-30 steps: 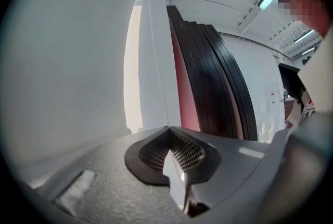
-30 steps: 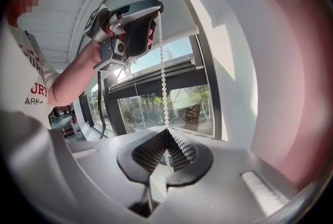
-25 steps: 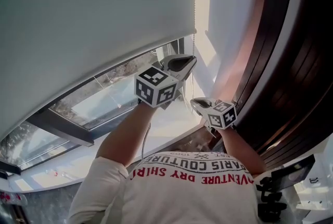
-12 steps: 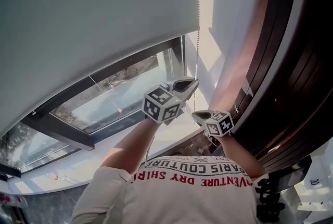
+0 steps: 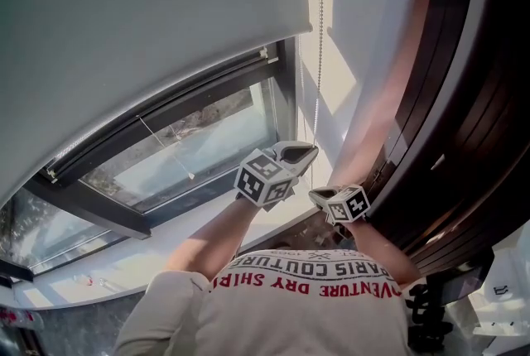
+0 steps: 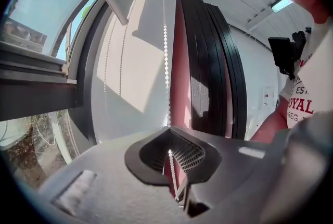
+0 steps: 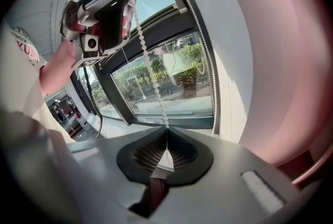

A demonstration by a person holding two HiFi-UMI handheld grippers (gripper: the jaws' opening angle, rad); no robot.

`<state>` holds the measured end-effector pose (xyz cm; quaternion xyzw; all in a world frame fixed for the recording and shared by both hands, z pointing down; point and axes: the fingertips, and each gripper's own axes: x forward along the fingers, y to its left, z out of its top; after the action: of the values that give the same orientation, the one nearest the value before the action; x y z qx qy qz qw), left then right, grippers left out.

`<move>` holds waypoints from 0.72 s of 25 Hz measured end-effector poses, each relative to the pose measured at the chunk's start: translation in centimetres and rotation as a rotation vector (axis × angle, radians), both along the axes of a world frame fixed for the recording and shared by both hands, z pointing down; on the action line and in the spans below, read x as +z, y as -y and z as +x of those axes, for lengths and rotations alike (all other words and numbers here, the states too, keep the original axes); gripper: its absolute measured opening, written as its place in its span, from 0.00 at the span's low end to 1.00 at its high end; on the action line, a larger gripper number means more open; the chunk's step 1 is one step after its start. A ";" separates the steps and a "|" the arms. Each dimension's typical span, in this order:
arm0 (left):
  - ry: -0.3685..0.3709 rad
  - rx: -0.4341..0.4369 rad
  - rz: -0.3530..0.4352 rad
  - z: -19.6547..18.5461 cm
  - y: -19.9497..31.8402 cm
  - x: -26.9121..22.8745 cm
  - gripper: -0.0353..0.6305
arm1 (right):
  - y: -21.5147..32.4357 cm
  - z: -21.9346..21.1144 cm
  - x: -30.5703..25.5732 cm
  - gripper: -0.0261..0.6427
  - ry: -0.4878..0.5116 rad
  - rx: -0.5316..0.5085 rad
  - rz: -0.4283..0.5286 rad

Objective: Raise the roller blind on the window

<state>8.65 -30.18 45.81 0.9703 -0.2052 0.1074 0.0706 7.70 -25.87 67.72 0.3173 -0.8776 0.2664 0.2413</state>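
The grey roller blind (image 5: pixel 149 31) fills the upper left of the head view, its bottom edge above the window glass (image 5: pixel 199 147). A white bead chain (image 5: pixel 319 31) hangs down at the blind's right end. My left gripper (image 5: pixel 308 151) is shut on this chain, which runs from above into its closed tips (image 6: pixel 169 132). Just below and to the right, my right gripper (image 5: pixel 317 195) is shut on the same strand (image 7: pixel 148 61), which comes down to it from the left gripper (image 7: pixel 104 4). A second strand (image 7: pixel 203 51) hangs free by the wall.
A dark window frame (image 5: pixel 124 209) and a pale sill (image 5: pixel 166 251) lie below the blind. The white window reveal (image 5: pixel 348 31) is close on the right, then dark wooden panels (image 5: pixel 464 98). The person's forearm (image 5: pixel 215 230) and printed shirt (image 5: pixel 306 305) fill the bottom.
Both grippers have come down together with the chain held in them. The blind's bottom edge has risen, and more of the glass and the frame's top now shows.
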 end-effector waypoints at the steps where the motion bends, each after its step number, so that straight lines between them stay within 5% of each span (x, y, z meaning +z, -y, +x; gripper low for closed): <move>1: 0.004 0.001 0.004 0.0 0.1 0.1 0.06 | -0.1 -0.1 0.0 0.05 -0.013 -0.015 0.010; 5: 0.006 -0.010 0.008 -0.8 0.2 0.1 0.06 | -0.5 -0.1 -0.8 0.06 -0.039 -0.037 0.022; 10: 0.001 -0.023 0.009 -1.7 -0.1 0.0 0.06 | -0.7 -0.2 -4.9 0.20 0.020 -0.051 0.068; 18: -0.028 -0.027 -0.005 -2.4 -0.5 0.0 0.06 | 1.5 1.3 -19.6 0.18 0.185 0.013 0.315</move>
<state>6.26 -29.65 45.80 0.9686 -0.2170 0.0935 0.0772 9.05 -27.38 48.07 0.3310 -0.9248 0.1553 0.1049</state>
